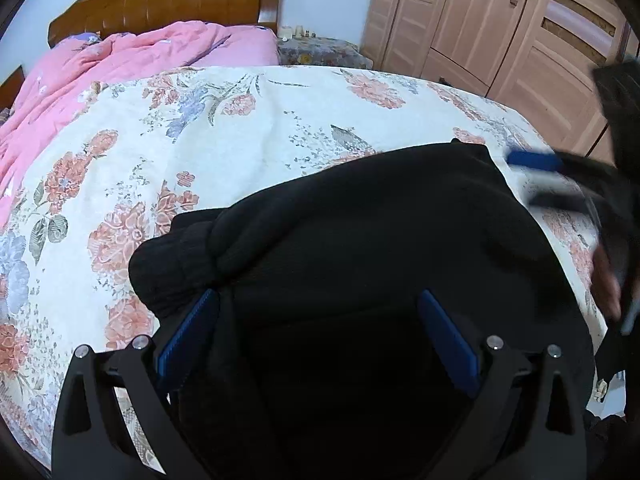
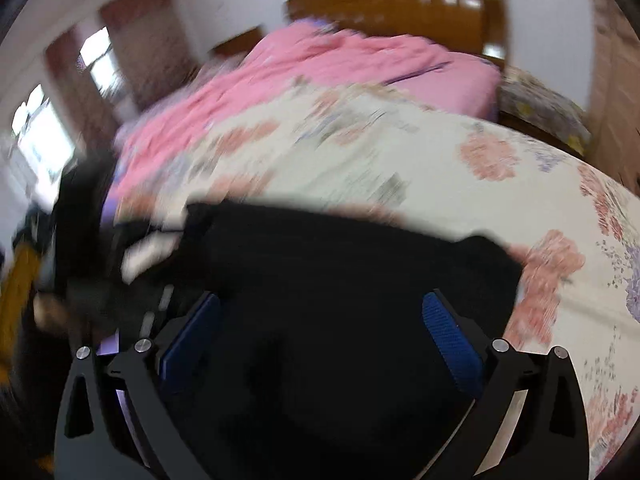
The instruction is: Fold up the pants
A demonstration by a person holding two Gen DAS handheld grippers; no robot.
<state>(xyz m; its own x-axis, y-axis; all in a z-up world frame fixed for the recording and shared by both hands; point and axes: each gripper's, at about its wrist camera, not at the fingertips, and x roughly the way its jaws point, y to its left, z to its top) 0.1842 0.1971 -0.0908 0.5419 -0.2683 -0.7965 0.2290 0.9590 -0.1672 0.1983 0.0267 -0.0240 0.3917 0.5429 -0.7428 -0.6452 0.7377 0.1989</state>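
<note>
Pants [image 1: 360, 220], black and bunched, lie on the near part of the floral bedspread [image 1: 240, 120]. Over them the left gripper [image 1: 318, 336] and right gripper [image 2: 320, 336] both hover with fingers spread apart, gripping nothing. Farther off, a pink quilt [image 1: 140, 52] meets the wooden headboard [image 1: 168, 4].

Bed [image 1: 248, 152] with floral cream cover carries black pants [image 1: 360, 240] bunched at the near edge toward the right corner, rumpled pink quilt [image 1: 120, 60] heaped along the far side by the wooden headboard [image 1: 160, 4], pink sheet beside it.
</note>
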